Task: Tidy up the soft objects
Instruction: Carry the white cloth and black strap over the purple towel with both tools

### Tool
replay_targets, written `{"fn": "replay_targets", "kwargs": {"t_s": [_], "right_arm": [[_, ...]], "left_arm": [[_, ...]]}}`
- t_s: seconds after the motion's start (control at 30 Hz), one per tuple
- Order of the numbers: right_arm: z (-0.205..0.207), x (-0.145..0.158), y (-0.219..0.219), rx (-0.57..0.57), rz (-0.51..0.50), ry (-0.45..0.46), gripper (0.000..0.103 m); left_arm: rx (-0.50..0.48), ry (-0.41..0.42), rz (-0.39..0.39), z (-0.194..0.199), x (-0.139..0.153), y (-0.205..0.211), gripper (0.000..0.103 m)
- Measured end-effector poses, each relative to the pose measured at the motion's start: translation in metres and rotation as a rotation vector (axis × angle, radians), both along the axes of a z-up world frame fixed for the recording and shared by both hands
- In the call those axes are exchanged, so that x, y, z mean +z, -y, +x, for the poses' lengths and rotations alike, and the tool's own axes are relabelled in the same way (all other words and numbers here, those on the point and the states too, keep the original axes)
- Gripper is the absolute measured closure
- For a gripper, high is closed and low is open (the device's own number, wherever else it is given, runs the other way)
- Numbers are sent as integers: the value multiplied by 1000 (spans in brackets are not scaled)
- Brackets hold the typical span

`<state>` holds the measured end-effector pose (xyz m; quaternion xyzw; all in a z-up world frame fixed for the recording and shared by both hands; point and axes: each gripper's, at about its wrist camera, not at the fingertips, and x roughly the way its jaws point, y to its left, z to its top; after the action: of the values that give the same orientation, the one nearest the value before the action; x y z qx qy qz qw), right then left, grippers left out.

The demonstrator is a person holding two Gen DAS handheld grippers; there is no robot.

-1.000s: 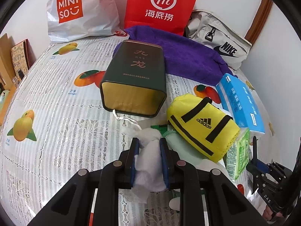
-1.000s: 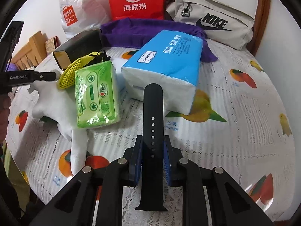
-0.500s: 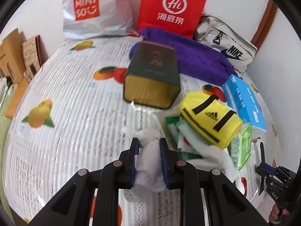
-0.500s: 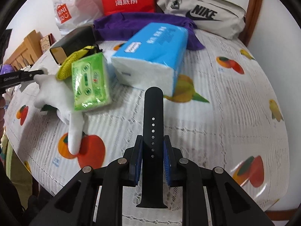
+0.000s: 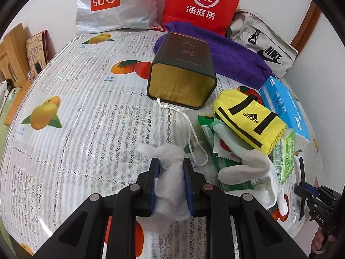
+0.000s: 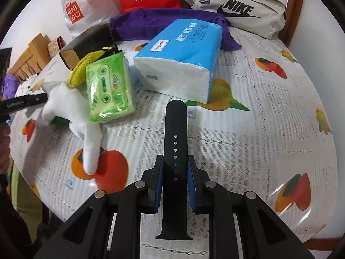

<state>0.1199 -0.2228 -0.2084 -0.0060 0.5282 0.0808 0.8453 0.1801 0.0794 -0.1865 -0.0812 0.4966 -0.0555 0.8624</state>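
Note:
My left gripper (image 5: 171,164) is shut on a white face mask (image 5: 170,185), held above the table; its ear cord (image 5: 189,133) trails toward the dark tin box (image 5: 183,73). My right gripper (image 6: 175,161) is shut on a black watch strap (image 6: 175,151), held upright over the table's front. A white sock (image 5: 252,168) lies beside a yellow adidas pouch (image 5: 250,118), a green tissue pack (image 6: 107,88) and a blue tissue pack (image 6: 183,54). The sock also shows in the right wrist view (image 6: 71,105).
A purple towel (image 5: 232,58), a grey Nike bag (image 5: 263,45), a red paper bag (image 5: 200,2) and a white Miniso bag (image 5: 112,4) line the back by the wall. Green wrappers (image 5: 217,151) lie under the sock. Wooden items (image 5: 13,51) stand at left.
My left gripper has pulled back and left with the mask, away from the pile; its cord now stretches out. My right gripper has kept the strap and moved slightly nearer the tissue packs.

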Motion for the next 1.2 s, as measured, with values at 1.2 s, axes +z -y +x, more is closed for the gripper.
{"fn": "replay_targets", "kwargs": {"t_s": [1.2], "right_arm": [[130,124,8,16,67,192,83]], "left_arm": [[-61,118,-9,123,108,15,82]]}}
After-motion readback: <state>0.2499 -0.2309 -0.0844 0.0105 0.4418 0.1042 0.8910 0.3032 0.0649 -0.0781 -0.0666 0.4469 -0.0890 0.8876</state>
